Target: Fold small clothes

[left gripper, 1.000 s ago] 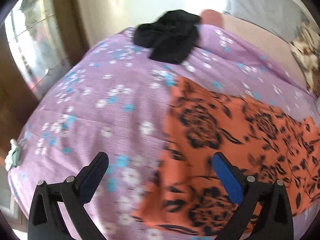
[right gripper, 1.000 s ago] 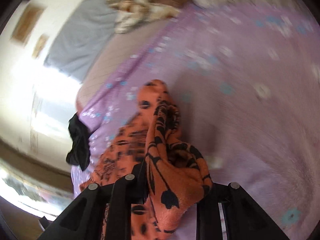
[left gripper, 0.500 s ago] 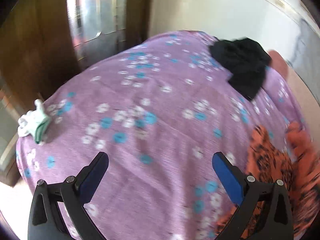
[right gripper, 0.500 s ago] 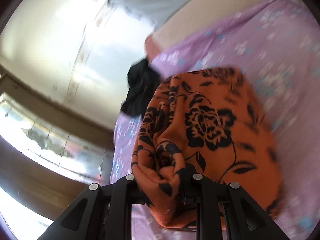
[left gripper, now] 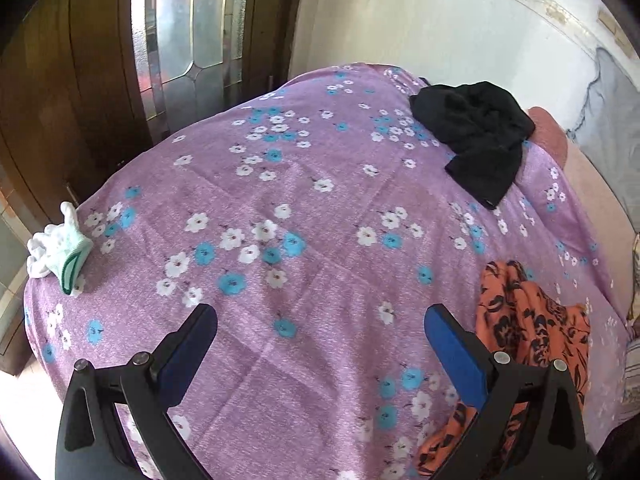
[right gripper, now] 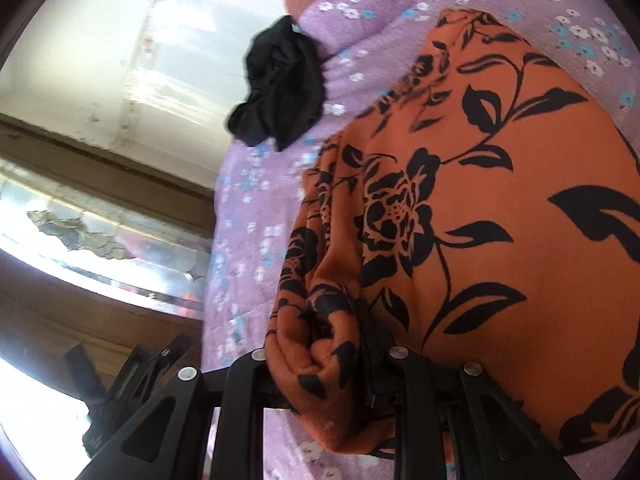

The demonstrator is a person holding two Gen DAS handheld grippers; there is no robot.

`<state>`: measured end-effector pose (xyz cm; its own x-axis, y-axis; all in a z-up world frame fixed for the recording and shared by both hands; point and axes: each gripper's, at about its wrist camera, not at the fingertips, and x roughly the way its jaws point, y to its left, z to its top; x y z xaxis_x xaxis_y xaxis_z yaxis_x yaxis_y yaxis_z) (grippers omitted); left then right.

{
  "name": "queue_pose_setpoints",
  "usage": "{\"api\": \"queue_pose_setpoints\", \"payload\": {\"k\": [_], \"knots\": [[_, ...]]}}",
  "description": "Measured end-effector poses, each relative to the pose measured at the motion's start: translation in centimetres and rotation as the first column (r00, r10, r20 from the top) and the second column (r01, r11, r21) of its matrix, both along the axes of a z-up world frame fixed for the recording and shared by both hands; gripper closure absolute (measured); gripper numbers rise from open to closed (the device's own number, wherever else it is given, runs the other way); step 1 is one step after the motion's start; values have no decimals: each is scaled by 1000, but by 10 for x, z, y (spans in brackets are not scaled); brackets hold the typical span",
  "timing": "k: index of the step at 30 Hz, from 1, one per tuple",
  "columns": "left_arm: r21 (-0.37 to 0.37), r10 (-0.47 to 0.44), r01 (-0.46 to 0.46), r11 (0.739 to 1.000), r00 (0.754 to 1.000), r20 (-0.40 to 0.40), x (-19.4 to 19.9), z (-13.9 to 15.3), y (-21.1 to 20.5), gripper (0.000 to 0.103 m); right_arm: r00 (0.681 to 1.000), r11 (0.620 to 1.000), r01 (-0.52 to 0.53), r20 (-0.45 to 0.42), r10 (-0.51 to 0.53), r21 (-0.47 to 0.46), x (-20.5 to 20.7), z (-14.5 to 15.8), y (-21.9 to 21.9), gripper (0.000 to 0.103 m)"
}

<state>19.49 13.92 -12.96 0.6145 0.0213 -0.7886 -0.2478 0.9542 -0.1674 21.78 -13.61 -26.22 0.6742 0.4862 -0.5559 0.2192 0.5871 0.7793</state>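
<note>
Two tongs: right tongs (right gripper: 320, 360) opening, orange cloth (right gripper: 480, 220) between.

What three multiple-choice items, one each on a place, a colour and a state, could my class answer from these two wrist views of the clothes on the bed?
1. Where does the black garment lie on the purple floral bedspread?
A. At the far edge, towards the white wall
B. Between the left gripper's fingers
C. Under the orange cloth

2. What colour is the pattern on the orange cloth?
A. White
B. Black
C. Blue

3. How does the left gripper stand?
A. Clamped on the black garment
B. Clamped on a sock
C. Open, with nothing between its fingers

Key:
1 A, it sits by the bed's far edge, apart from both grippers.
2 B, black roses and leaves cover the orange.
3 C, only bare bedspread shows between its blue pads.
</note>
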Motion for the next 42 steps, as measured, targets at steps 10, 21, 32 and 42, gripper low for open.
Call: {"api": "queue_pose_setpoints", "payload": {"k": [10, 21, 32, 42], "knots": [[44, -40, 39, 998, 999, 11, 0, 0, -22, 0, 999, 983, -46, 21, 43, 176, -9, -23, -11, 59], [118, -178, 161, 980, 972, 151, -18, 24, -85, 0, 971, 984, -175, 157, 177, -27, -36, 46, -71, 49], [212, -346, 333, 919, 938, 25, -20, -14, -157, 0, 999, 998, 39, 23, -38, -47, 46, 8, -140, 56], [144, -327, 339, 930, 940, -100, -10, -50, -150, 0, 992, 999, 14, -126, -18, -30, 74, -29, -162, 55]]}}
